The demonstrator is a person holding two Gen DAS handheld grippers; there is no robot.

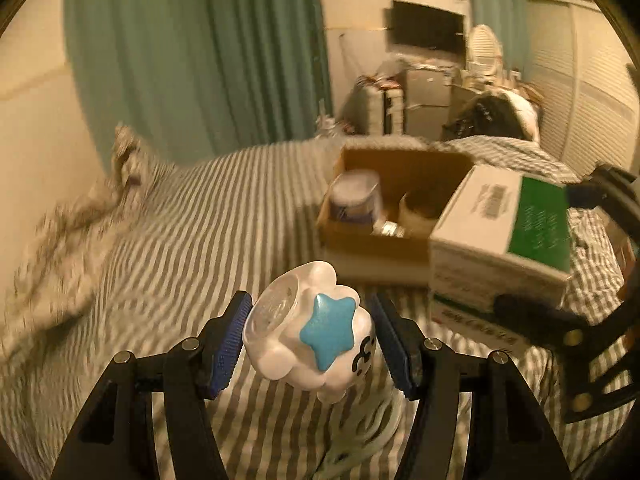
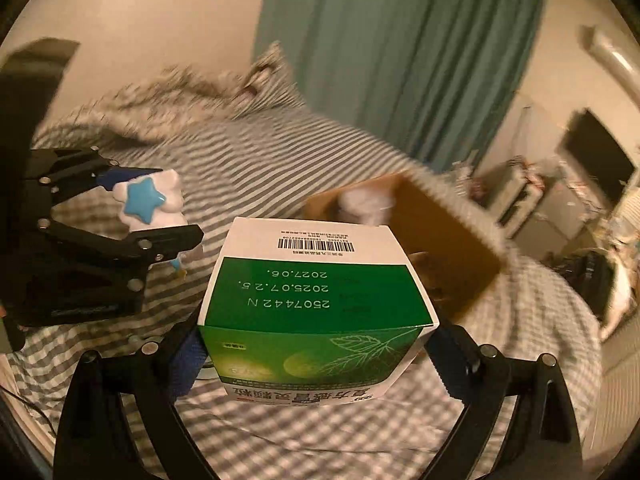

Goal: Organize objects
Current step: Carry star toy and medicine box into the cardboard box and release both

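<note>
My left gripper point(image 1: 314, 344) is shut on a white cloud-shaped toy with a blue star point(image 1: 316, 332), held above the striped bed. The same toy point(image 2: 150, 200) and the left gripper point(image 2: 160, 208) show at the left of the right wrist view. My right gripper point(image 2: 318, 354) is shut on a green and white medicine box point(image 2: 316, 300), its blue pads pressing both sides. That box point(image 1: 504, 236) appears at the right of the left wrist view, with the right gripper's black frame behind it. An open cardboard box point(image 1: 400, 200) sits on the bed ahead, also visible as the cardboard box point(image 2: 436, 236).
The cardboard box holds a round tin point(image 1: 358, 196) and other small items. A striped sheet point(image 1: 200, 220) covers the bed, with a crumpled pillow point(image 1: 80, 208) at the left. Green curtains point(image 1: 208, 52) hang behind. A white cable point(image 1: 368, 432) lies below the toy. Cluttered furniture point(image 1: 432, 92) stands far right.
</note>
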